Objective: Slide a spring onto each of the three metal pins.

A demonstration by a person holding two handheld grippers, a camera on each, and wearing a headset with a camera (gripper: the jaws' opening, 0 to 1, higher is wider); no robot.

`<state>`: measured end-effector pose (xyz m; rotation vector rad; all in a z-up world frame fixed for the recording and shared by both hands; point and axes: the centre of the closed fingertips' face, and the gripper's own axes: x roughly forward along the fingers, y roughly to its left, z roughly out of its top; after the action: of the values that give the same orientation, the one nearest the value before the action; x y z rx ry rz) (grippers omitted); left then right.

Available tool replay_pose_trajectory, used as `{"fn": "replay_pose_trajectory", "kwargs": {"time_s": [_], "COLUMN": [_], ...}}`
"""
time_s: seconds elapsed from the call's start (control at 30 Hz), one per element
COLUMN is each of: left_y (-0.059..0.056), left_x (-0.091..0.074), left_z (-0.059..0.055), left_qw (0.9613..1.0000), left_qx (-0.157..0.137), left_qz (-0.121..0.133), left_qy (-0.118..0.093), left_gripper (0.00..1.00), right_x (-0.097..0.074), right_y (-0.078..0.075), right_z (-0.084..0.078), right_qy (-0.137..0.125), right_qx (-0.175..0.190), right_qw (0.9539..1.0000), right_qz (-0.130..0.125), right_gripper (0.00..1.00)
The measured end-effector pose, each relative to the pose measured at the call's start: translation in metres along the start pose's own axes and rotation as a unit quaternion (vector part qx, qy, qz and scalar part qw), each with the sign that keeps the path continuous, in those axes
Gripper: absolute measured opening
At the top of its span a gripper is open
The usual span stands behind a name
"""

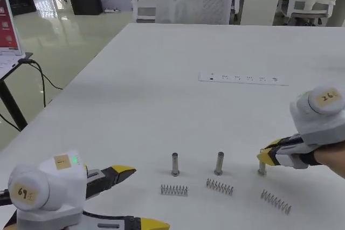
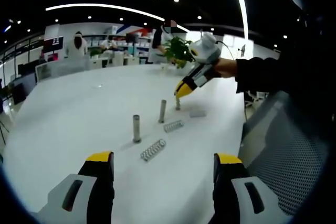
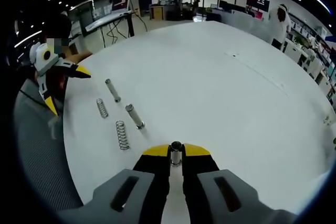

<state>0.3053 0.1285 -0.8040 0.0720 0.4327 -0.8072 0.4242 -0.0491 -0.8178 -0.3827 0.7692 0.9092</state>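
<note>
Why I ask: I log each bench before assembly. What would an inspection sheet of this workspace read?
Surface: white table, flat and pale.
Job's things: left pin, middle pin and right pin stand upright in a row. Left spring, middle spring and right spring each lie flat before a pin, and none is on a pin yet.
Clutter: power strip farther back on the table.
Grippers: left gripper has its tongs open, short of the springs. Right gripper has its tongs closed on the right pin.
Cables: black cable hangs from a side desk.
Surroundings: mesh chair, glossy floor.
</note>
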Motion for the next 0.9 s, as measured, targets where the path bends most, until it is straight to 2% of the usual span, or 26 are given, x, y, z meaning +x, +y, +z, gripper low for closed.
{"fn": "replay_pose_trajectory", "kwargs": {"time_s": [0.43,0.9], "left_y": [-0.0002,-0.0002], "left_x": [0.0000,-0.0002], "left_z": [0.0000,-0.0003], "left_qw": [1.0000,1.0000], "left_qx": [0.000,0.001], "left_qz": [0.001,0.001], "left_qy": [0.001,0.001], "left_gripper": [0.73,0.73], "right_x": [0.0007,-0.0029], "right_y": [0.0008,0.0029], "right_z": [0.0006,-0.0063], "right_qy": [-0.018,-0.015], "right_qx": [-0.004,-0.002], "right_qw": [0.9998,0.9999], "right_qz": [0.004,0.008], "right_gripper": [0.05,0.06]}}
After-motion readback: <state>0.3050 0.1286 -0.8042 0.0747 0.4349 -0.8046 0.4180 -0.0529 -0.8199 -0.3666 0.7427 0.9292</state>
